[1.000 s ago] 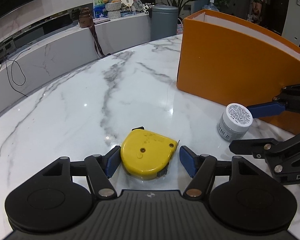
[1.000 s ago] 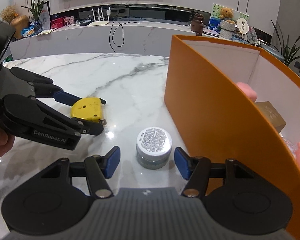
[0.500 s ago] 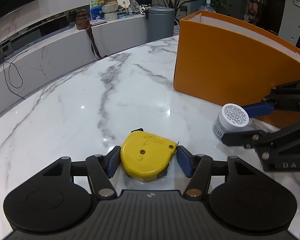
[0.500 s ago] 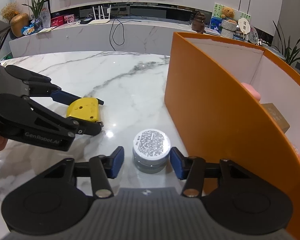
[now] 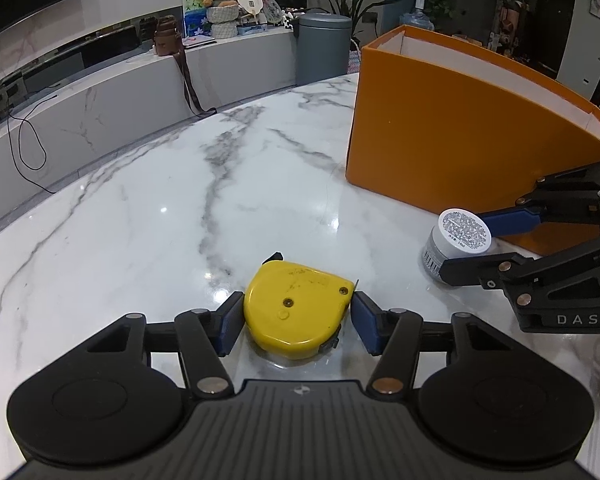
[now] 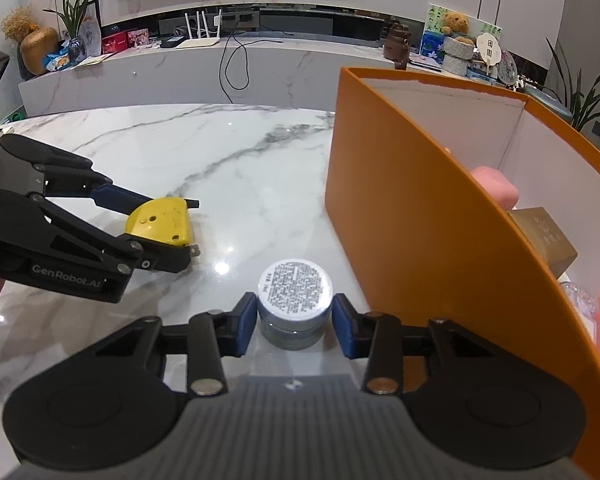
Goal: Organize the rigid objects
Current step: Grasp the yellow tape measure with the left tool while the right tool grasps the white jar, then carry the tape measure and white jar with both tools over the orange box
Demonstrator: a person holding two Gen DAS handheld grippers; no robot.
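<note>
Worktop (image 5: 140, 208): orange box (image 5: 452, 136), open-topped, at the right edge to receive items. Tape measure (image 5: 296, 312), flat near the front edge; left claw (image 5: 296, 322) has just been closing, pads touching its sides. Small jar (image 6: 295, 302), upright beside the box, clamped by the closed right claw (image 6: 294, 322), ready for lifting.

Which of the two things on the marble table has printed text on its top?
The small round jar between the right gripper pads, beside the orange box. The yellow tape measure in the left gripper has only plain plastic.
</note>
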